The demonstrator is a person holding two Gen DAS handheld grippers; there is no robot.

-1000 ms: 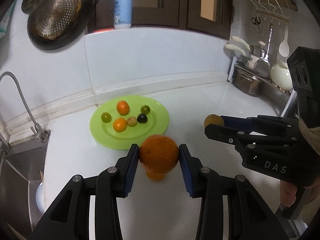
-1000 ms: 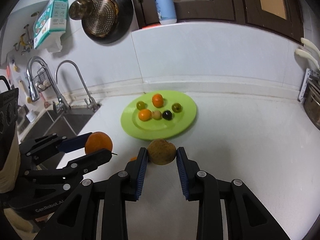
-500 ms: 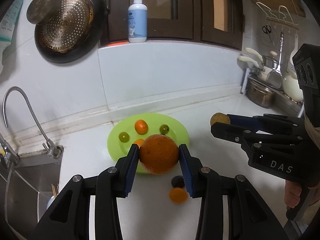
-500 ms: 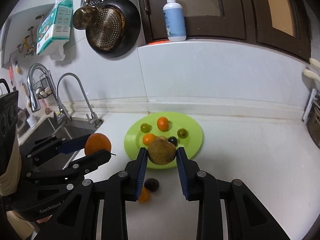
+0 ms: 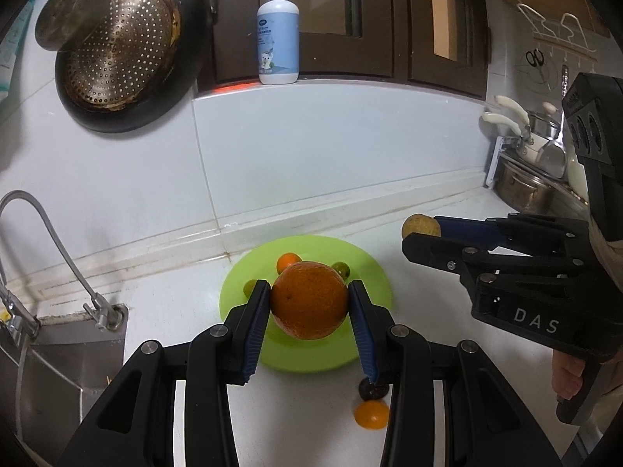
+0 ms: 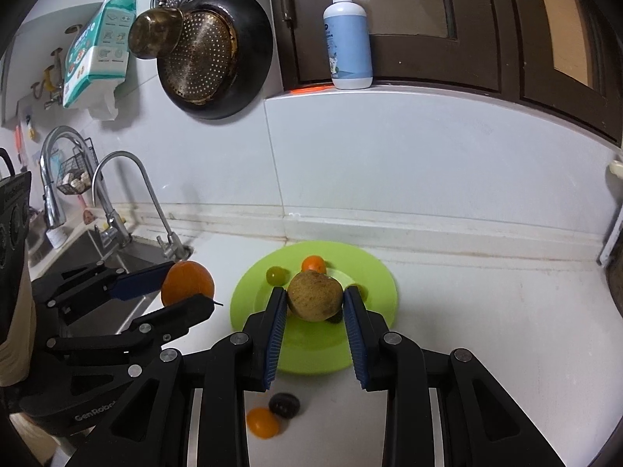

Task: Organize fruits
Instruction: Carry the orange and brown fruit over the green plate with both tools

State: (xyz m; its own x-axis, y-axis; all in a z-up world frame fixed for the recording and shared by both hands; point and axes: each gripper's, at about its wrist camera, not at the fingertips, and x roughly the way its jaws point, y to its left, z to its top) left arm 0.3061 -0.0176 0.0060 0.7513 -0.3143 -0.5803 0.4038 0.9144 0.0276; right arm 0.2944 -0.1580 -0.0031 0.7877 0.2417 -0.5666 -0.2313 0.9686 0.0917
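Between the pads of the left gripper [image 5: 309, 303] an orange [image 5: 309, 299] was clamped; a brown fruit [image 6: 314, 295] was pinched by the right gripper [image 6: 314, 303]. Just ahead and below both, the green plate [image 5: 373, 272] was seen, nearer the right.

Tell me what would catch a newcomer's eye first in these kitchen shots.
Probably the big orange clamped in the left gripper, held above the bright green plate on the white counter. Beside it, the right gripper is shut on a brownish fruit, with two small fruits lying loose in front of the plate.
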